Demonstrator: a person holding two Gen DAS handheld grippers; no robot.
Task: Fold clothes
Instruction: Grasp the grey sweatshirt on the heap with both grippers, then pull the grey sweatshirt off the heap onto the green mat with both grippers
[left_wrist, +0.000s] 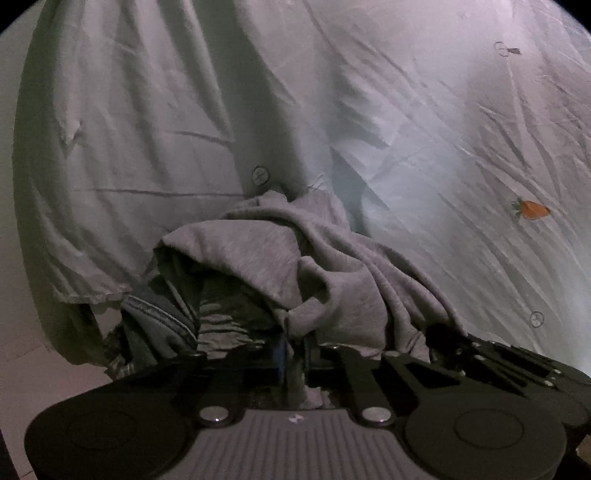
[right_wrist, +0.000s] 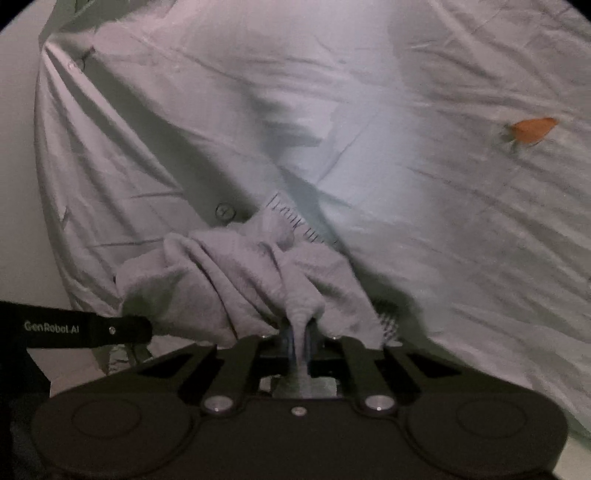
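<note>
- Two grippers, each with jaws clamped together on a pinch of one grey garment (left_wrist: 266, 254).
- Left gripper (left_wrist: 295, 354): grey knit fabric passes between the jaws; the garment bunches just ahead of them, a striped inner layer (left_wrist: 162, 317) showing to the left.
- Right gripper (right_wrist: 300, 338): a narrow fold runs between the jaws, the crumpled mass just beyond.
- Pale sheet (right_wrist: 424, 229), creased, lies under the garment; a carrot print (right_wrist: 532, 131) sits far right of the jaws, a button (right_wrist: 225, 211) just beyond the bunch.

Bunched grey garment (left_wrist: 280, 266) hides both grippers' fingers; the orange carrot print (right_wrist: 532, 131) is blurred.
</note>
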